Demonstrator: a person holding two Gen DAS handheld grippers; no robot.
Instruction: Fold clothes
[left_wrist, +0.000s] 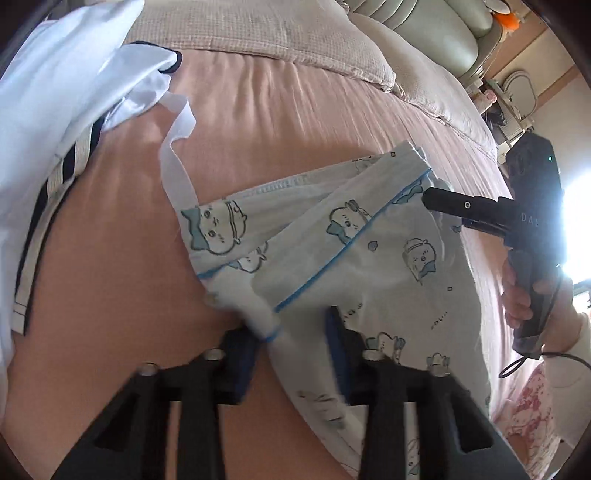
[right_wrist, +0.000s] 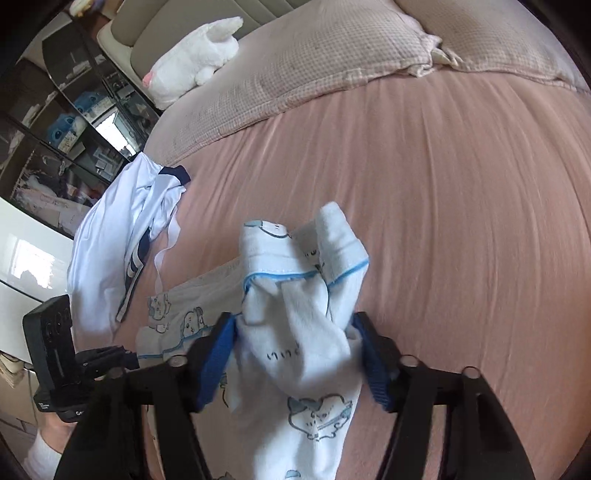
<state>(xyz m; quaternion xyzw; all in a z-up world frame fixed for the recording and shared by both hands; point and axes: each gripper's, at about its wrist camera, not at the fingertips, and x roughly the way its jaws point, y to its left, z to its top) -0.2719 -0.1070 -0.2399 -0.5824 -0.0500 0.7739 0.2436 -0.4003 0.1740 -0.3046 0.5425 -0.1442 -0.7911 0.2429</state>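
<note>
Up close, the pale blue cartoon-print pyjama cloth (right_wrist: 295, 332) looks bunched, pinched by both the right gripper (right_wrist: 295, 354) and the left gripper (left_wrist: 291, 343). It lies on a pink bed sheet (right_wrist: 443, 184) by a white plush toy (right_wrist: 195, 62)

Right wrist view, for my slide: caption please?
Right gripper clamps bunched cartoon-print pyjama fabric above a pink bedsheet.

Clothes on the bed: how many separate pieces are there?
2. The printed light-blue garment is bunched in both grippers near the front; the white navy-trimmed garment lies crumpled left of it. More may be hidden.
</note>
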